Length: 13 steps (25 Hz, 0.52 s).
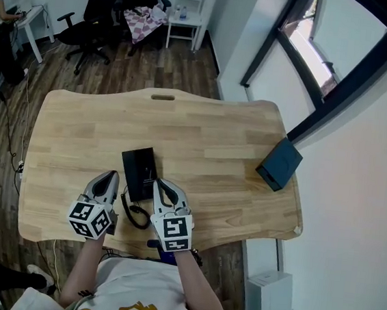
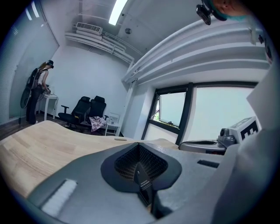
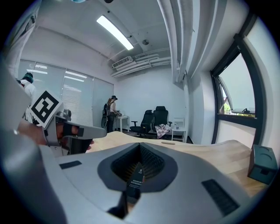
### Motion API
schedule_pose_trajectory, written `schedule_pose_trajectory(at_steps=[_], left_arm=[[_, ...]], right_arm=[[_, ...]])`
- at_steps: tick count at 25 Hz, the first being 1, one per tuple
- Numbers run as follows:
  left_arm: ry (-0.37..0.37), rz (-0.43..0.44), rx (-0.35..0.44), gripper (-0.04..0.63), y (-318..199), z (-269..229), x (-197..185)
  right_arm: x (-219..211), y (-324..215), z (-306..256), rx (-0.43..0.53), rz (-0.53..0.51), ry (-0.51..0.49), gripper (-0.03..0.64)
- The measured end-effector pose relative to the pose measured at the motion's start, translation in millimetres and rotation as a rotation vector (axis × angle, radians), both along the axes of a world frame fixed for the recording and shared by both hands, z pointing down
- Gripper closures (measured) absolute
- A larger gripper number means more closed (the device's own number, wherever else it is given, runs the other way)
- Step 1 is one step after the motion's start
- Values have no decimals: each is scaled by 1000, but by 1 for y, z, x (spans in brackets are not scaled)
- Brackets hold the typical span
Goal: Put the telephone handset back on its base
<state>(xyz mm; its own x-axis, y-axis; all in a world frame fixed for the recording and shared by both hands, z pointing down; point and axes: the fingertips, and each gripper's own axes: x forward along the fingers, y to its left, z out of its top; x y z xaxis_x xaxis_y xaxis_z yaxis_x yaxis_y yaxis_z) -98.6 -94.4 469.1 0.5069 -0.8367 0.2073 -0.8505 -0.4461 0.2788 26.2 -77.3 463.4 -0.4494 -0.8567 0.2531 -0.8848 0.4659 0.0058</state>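
A black telephone (image 1: 139, 171) lies flat on the wooden table (image 1: 202, 138) near its front edge. Its coiled black cord (image 1: 136, 215) loops toward me between the two grippers. I cannot make out the handset apart from the base. My left gripper (image 1: 111, 176) sits just left of the phone and my right gripper (image 1: 160, 182) just right of it, both pointing away from me. In the left gripper view the left gripper (image 2: 140, 165) has its jaws together with nothing between them. The right gripper (image 3: 138, 167) looks the same in its own view.
A dark teal box (image 1: 280, 164) stands at the table's right edge, also seen as the box (image 3: 263, 164) in the right gripper view. Black office chairs (image 1: 90, 23) and a white side table (image 1: 185, 20) stand beyond the table. A window (image 1: 328, 55) is on the right.
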Motion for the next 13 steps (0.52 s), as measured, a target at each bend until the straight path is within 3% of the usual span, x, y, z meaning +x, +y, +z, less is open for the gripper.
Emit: schedule_pose_trajectory(at_steps=[3,7,13], left_arm=[[1,5,-4,592,-1,3,0],[62,31,-10,592,-3,1,2],[41,25,-12,593,-15,6,3]], right_arm=[[2,-2,4,-8,5,2,611],[4,-5,2,-4,10,0,611],[7,-15,4,1,8,5,612]])
